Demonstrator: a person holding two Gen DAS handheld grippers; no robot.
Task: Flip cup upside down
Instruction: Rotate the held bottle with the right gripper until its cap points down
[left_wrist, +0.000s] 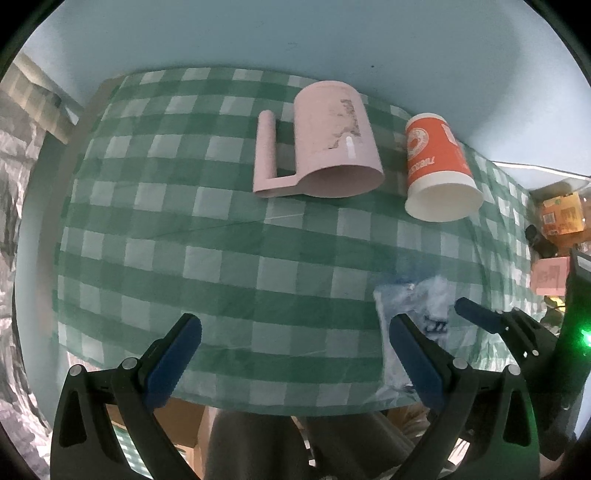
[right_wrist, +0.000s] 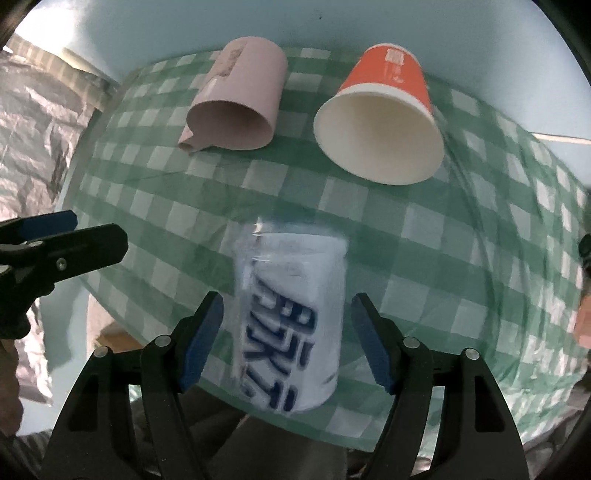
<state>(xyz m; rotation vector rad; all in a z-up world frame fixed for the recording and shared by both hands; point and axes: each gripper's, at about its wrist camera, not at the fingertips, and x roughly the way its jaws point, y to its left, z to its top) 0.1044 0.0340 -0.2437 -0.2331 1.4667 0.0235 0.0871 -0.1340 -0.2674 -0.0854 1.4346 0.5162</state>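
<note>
The right hand-held gripper (right_wrist: 287, 341) is spread wide, and between its two blue pads stands a white cup (right_wrist: 291, 325) with dark blue characters on its side. The cup looks blurred. Each pad is apart from the cup wall, so the gripper does not grasp it. The cup is at the near edge of the surface (right_wrist: 424, 236), which is covered with a green and white checked cloth. From these views I cannot tell if the cup mouth points up or down.

The left hand-held gripper (left_wrist: 295, 350) is also released, its jaws wide apart, and nothing is between them. It hovers over the near part of the cloth, to the left of the white cup (left_wrist: 413, 314), which in this view looks partly see-through and unclear.

At the far side of the surface lie two other cups on their sides, with the mouths toward the cameras. The pink cup (left_wrist: 332, 147) with a handle is on the left. The orange paper cup (left_wrist: 439, 166), white inside, is just beside it on the right, and they do not touch.
</note>
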